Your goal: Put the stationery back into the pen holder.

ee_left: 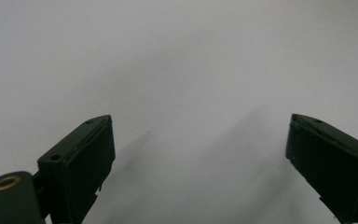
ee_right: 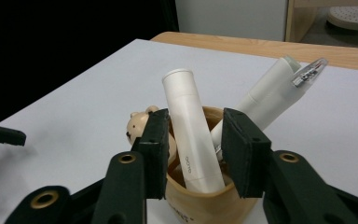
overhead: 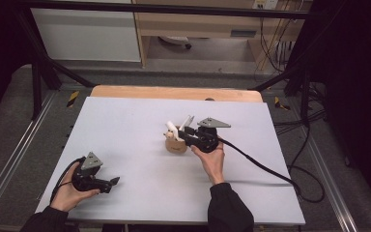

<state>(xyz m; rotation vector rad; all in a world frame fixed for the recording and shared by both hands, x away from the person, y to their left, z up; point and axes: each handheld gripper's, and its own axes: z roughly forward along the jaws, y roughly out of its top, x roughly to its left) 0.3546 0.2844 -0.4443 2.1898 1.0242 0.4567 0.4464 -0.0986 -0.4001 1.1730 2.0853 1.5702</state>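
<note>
A tan wooden cup point(overhead: 176, 146) with a small bear head point(ee_right: 140, 123) on its rim stands mid-table. A white tube point(ee_right: 191, 135) leans upright in it, and a second pale tube point(ee_right: 270, 93) with a crimped clear end slants out to the right. My right gripper point(overhead: 182, 135) reaches over the cup from the right. In the right gripper view its jaws flank the white tube with a thin gap on each side, so this gripper point(ee_right: 196, 121) is open. My left gripper point(overhead: 115, 182) rests near the front left of the table, jaws wide apart over bare surface point(ee_left: 200, 126).
The white table top point(overhead: 140, 121) has a wooden strip point(overhead: 174, 93) along its far edge. A black cable point(overhead: 261, 166) trails from the right gripper off the table's right side. Black frame bars and cabinets stand beyond the table.
</note>
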